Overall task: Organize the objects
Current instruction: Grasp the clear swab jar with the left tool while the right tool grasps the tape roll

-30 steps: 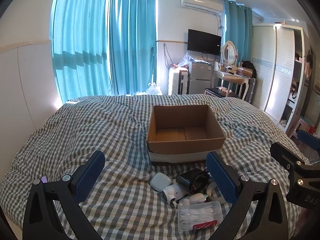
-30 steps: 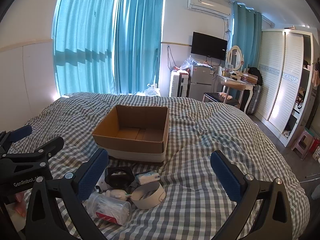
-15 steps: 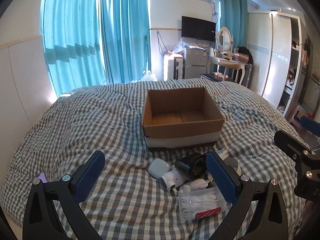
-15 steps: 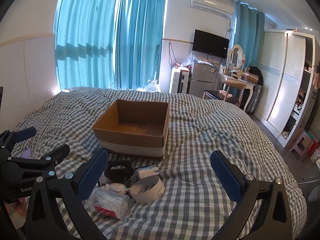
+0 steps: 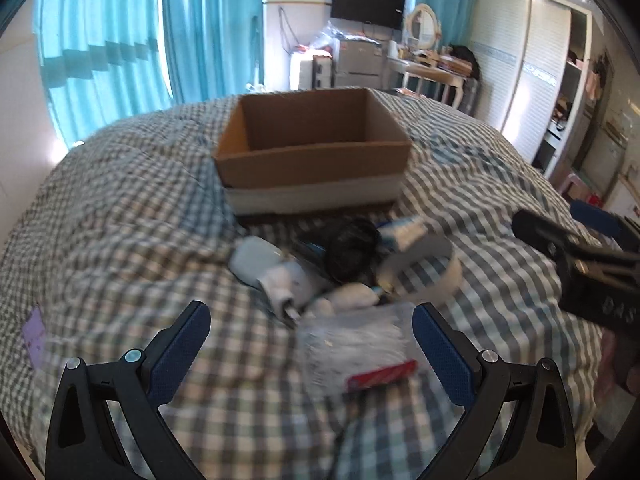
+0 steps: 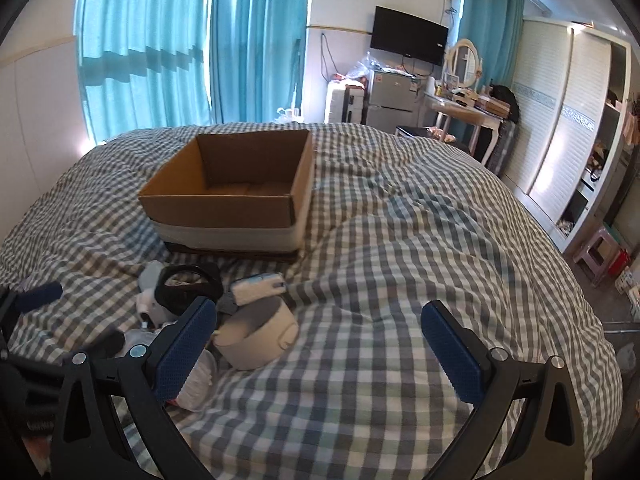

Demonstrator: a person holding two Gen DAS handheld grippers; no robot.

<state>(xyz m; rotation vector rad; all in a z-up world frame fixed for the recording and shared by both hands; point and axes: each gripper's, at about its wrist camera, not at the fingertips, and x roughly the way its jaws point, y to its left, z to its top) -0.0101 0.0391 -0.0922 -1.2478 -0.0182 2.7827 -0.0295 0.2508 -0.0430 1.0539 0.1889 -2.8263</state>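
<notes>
Your left gripper (image 5: 311,334) hangs low over the bedspread (image 5: 120,208), fingers spread wide, nothing between them. The clear plastic packet with a red label (image 5: 360,350) lies just ahead, inside the gap: likely your first pick. The view is blurred, so contact cannot be judged.

Your right gripper (image 6: 318,334) is also spread and empty, set off to the right of the pile over bare bedspread, probably to leave the left room.

Beyond the packet, bunched together and touching:
- white roll of tape (image 6: 256,338), on its side
- black ring-shaped item (image 6: 186,286)
- small blue-and-white pack (image 6: 259,283)
- pale rounded items (image 5: 276,270), too blurred to name

Cardboard box (image 6: 236,196) sits open-topped just behind the pile, apparently empty; its nearness suggests it is the destination, a short carry.
</notes>
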